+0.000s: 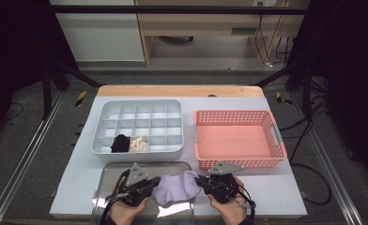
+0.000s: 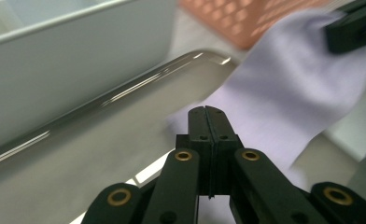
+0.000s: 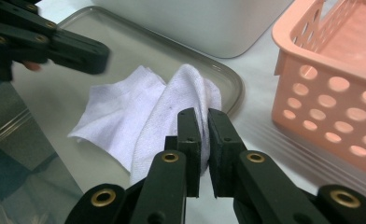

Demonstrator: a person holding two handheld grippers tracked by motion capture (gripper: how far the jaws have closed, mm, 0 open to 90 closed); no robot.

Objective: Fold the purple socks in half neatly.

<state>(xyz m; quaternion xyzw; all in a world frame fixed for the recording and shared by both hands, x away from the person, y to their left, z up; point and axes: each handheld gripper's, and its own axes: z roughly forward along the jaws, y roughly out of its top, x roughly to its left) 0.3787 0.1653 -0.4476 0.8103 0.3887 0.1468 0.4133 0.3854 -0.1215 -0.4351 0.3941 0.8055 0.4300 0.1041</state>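
A lilac cloth (image 1: 175,188) lies bunched on the right end of a shiny metal tray (image 1: 108,172) at the near edge of the table, its right fold draped over the tray's rim. Just behind the tray stands a grey divided organiser (image 1: 137,108), with a black item (image 1: 120,143) and a cream item (image 1: 139,144) in two neighbouring front cells. To the right, a pink perforated basket (image 1: 238,117) stands empty, its front wall close to the right gripper. The tray's left half is bare, and the white table mat (image 1: 81,176) leaves open strips on either side of the tray.

The left gripper (image 2: 205,109) comes in low from the bottom left, held in the person's left hand (image 1: 124,211), and points right toward the cloth's left edge. Its jaws are pressed together, their tips at the cloth's near edge; whether any fabric is caught between them cannot be told.

The right gripper (image 3: 200,113), held in the right hand (image 1: 230,209), points left at the cloth's right fold. Its jaws stand slightly apart with a bunched ridge of cloth between their tips, pinching it.
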